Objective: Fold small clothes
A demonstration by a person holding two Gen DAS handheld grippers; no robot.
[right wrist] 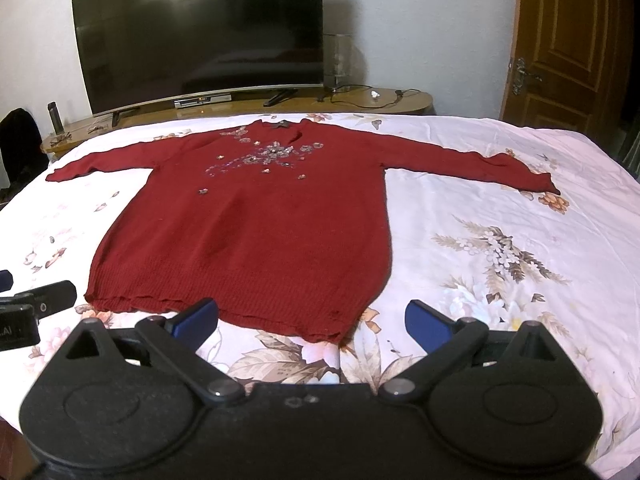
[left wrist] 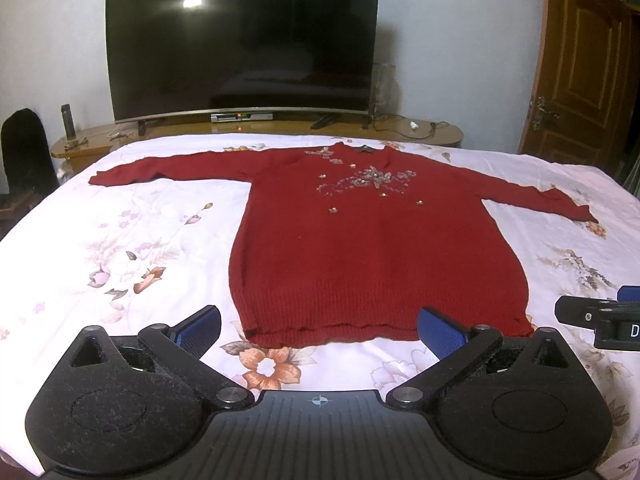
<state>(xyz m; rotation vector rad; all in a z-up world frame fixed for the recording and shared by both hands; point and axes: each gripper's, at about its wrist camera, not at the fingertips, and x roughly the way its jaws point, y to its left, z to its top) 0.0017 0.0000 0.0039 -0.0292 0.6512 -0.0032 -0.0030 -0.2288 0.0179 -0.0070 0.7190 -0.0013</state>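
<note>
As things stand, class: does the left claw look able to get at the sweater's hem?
Probably yes. The left claw is open just short of the red sweater, whose hem lies flat on the bedsheet with nothing between.

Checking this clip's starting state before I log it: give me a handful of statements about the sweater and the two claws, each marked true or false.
1. The red sweater lies flat on the floral bedsheet with both sleeves spread out. True.
2. The left claw is shut on the hem. False: its jaws are wide open, holding nothing.
3. The sweater's neckline points toward the television. True.
4. The right claw holds a sleeve. False: it is open, near the hem.
5. The sweater is already folded in half. False: it is fully unfolded.
</note>
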